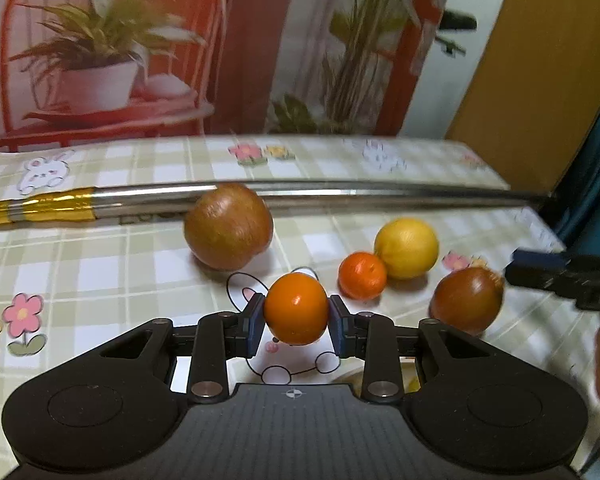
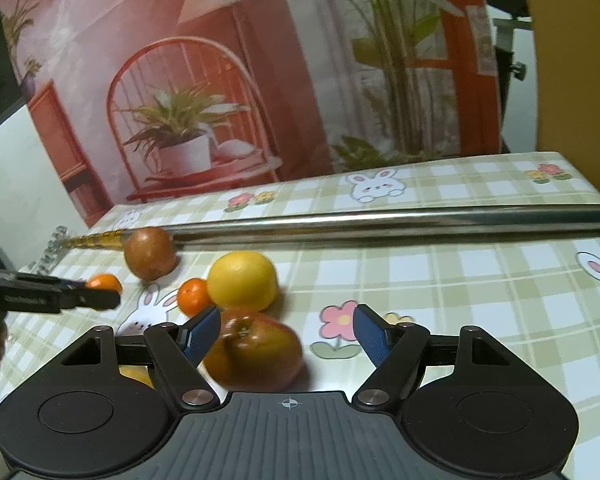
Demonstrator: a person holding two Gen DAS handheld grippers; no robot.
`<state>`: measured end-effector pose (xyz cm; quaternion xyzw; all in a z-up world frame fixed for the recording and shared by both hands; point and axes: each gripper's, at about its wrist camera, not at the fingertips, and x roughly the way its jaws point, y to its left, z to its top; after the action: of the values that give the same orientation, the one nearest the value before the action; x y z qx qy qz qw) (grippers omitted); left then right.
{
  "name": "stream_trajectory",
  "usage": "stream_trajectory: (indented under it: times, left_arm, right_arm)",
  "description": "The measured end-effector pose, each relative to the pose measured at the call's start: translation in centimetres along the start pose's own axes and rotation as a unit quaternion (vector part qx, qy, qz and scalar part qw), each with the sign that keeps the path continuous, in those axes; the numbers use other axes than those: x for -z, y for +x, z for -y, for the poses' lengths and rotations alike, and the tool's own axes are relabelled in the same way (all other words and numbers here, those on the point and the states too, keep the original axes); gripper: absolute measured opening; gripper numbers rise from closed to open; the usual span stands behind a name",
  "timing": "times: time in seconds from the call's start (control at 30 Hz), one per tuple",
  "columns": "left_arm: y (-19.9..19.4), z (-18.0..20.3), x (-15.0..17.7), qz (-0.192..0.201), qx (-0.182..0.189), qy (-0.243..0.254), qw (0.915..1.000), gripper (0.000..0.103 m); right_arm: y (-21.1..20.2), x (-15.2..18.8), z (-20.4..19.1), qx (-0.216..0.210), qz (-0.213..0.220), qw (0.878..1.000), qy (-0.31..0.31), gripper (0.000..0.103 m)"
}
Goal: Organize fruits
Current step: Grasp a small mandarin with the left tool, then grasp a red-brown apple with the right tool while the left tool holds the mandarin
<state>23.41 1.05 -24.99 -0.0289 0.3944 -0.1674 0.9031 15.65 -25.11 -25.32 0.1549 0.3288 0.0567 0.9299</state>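
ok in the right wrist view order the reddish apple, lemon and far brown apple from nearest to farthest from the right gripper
1. Reddish apple: between the open fingers of the right gripper, nearer its left finger.
2. Lemon: just beyond, slightly left.
3. Far brown apple: farthest, back left by the metal rod.

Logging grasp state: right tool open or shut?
Open. The right tool has its blue pads spread wide, with the reddish-brown apple between them, ungripped.

A long metal pole (image 1: 340, 194) with gold tape lies across the tabletop (image 1: 100, 264) beyond the tongs. Behind it hangs a backdrop (image 2: 228, 92) picturing a potted plant on a red chair.
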Motion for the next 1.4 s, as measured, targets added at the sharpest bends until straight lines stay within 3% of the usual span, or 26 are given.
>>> stream_trajectory:
  times: [0.27,0.6,0.87,1.4]
  left_arm:
    - [-4.1,0.4,2.0,0.035,-0.013,-0.016,0.9992,0.035]
    - [-6.8,0.0,4.1,0.041,-0.022,-0.035,0.9983,0.035]
    - [-7.8,0.5,5.0,0.044,-0.021,-0.034,0.9982,0.035]
    - [-12.5,2.9,6.2,0.074,-0.018,-0.031,0.9966,0.035]
  right_arm:
    - [2.3,-0.3,-1.1,-0.031,-0.052,0.998,-0.001,0.071]
    - [4.4,-0.1,-0.5,-0.039,-0.097,0.994,0.039,0.066]
    - [3.7,0.0,-0.8,-0.024,-0.089,0.995,0.039,0.065]
    - [-3.4,0.0,-4.3,-0.038,-0.038,0.998,0.009,0.065]
